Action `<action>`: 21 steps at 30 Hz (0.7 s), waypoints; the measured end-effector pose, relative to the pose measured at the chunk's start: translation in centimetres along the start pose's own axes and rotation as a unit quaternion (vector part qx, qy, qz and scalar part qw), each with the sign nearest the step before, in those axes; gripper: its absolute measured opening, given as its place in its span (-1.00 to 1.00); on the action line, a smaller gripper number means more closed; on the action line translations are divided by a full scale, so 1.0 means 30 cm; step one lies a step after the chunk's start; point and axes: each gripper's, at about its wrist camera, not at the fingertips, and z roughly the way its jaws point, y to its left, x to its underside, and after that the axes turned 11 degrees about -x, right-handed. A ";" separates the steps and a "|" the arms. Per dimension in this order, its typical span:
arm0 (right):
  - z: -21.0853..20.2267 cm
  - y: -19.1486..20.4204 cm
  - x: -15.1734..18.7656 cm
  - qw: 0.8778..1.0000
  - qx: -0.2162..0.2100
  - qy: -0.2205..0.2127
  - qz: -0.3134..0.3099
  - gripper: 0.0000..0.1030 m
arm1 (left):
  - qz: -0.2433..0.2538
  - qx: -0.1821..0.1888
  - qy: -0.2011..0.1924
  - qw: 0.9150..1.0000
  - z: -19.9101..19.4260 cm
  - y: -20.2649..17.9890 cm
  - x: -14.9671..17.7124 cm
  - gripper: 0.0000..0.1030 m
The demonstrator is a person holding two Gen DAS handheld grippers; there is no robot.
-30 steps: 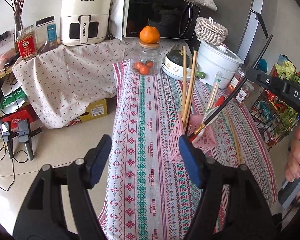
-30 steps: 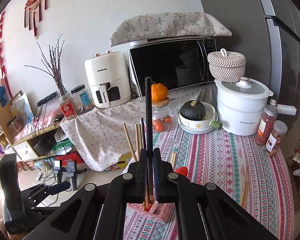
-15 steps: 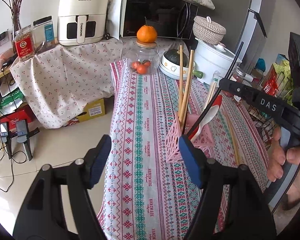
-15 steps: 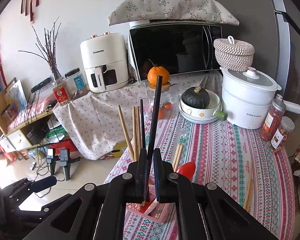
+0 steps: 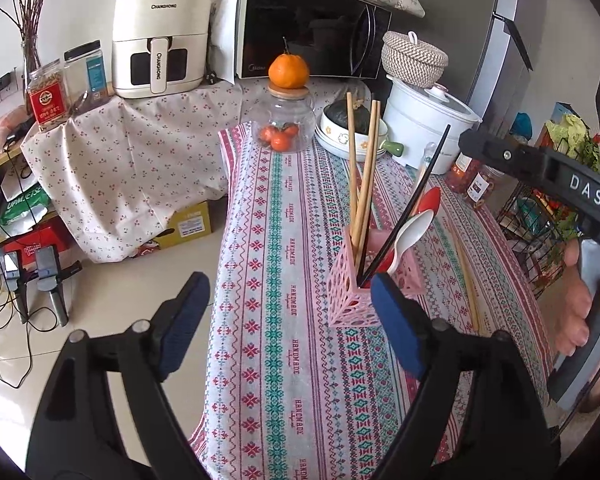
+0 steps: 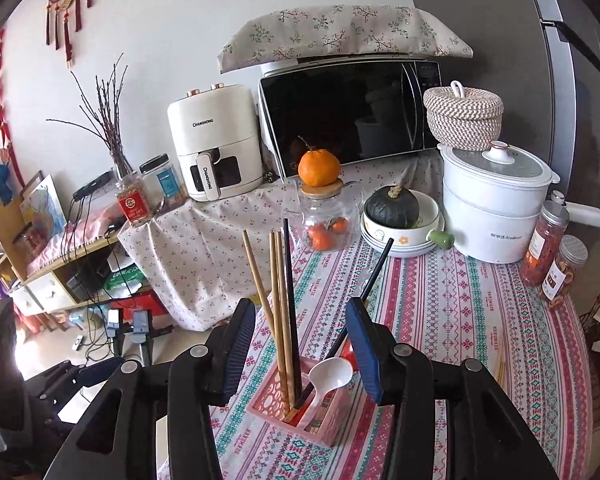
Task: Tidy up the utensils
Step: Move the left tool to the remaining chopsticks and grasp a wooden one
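Observation:
A pink lattice utensil holder (image 5: pixel 350 298) (image 6: pixel 332 420) stands on the patterned tablecloth. It holds wooden chopsticks (image 5: pixel 362 184) (image 6: pixel 278 312), two black chopsticks (image 5: pixel 414 204) (image 6: pixel 290 300), a white spoon (image 5: pixel 414 230) (image 6: pixel 330 374) and a red spoon (image 5: pixel 430 200). My right gripper (image 6: pixel 300 350) is open and empty just above the holder; it shows at the right in the left wrist view. My left gripper (image 5: pixel 288 324) is open and empty, in front of the holder. A loose pair of wooden chopsticks (image 5: pixel 466 276) (image 6: pixel 500 362) lies on the cloth to the right.
At the back stand a glass jar (image 5: pixel 282 124) of tomatoes with an orange on top, a bowl with a squash (image 6: pixel 400 216), a white pot (image 6: pixel 494 208), spice jars (image 6: pixel 546 242), a microwave and an air fryer. The table's left edge drops to the floor.
My right gripper has opened and let go of the black chopstick, which now leans in the holder. The left gripper stays open and has barely moved.

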 end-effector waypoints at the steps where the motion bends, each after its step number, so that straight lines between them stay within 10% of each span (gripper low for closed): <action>1: -0.017 -0.006 -0.005 1.000 -0.001 -0.004 0.002 -0.06 | 0.002 0.000 0.001 1.000 -0.001 -0.006 0.002 0.61; 21: -0.309 -0.359 0.126 0.994 0.083 0.042 0.049 0.69 | 0.088 0.041 0.036 0.995 -0.006 -0.343 0.045 0.76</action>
